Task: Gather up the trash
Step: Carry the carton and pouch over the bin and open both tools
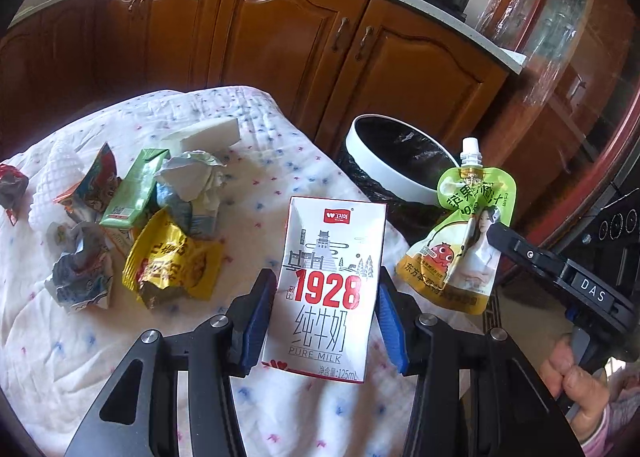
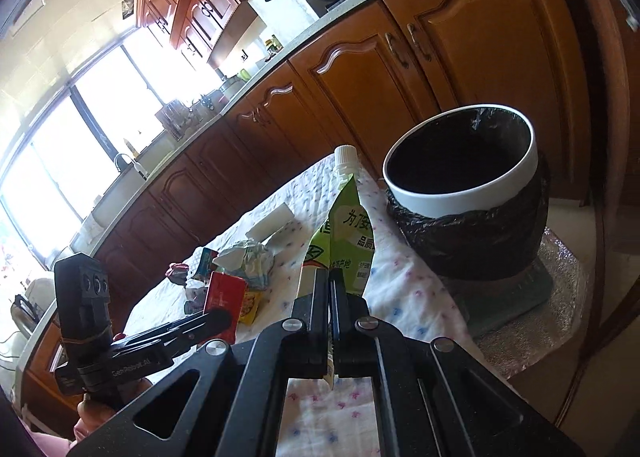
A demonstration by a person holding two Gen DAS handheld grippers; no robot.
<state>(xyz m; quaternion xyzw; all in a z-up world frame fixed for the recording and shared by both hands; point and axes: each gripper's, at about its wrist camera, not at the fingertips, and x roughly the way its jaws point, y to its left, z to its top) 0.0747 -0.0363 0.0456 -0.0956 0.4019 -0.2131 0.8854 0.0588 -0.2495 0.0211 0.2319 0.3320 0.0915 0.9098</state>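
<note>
Above the cloth-covered worktop (image 1: pixel 280 129), left tongs (image 1: pixel 326 299) clamp a milk carton (image 1: pixel 328 297) upright; right tongs (image 2: pixel 329 289) pinch a green pouch (image 2: pixel 344 241) shut, near the bin (image 2: pixel 460 193).

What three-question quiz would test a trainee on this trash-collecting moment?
1. True or false: the left gripper holds a milk carton.
2. What does the right gripper grip? A) yellow wrapper B) green spouted pouch C) tissue
3. What lines the white-rimmed bin?

Key: 1 true. 2 B, the pouch. 3 a black bag.
</note>
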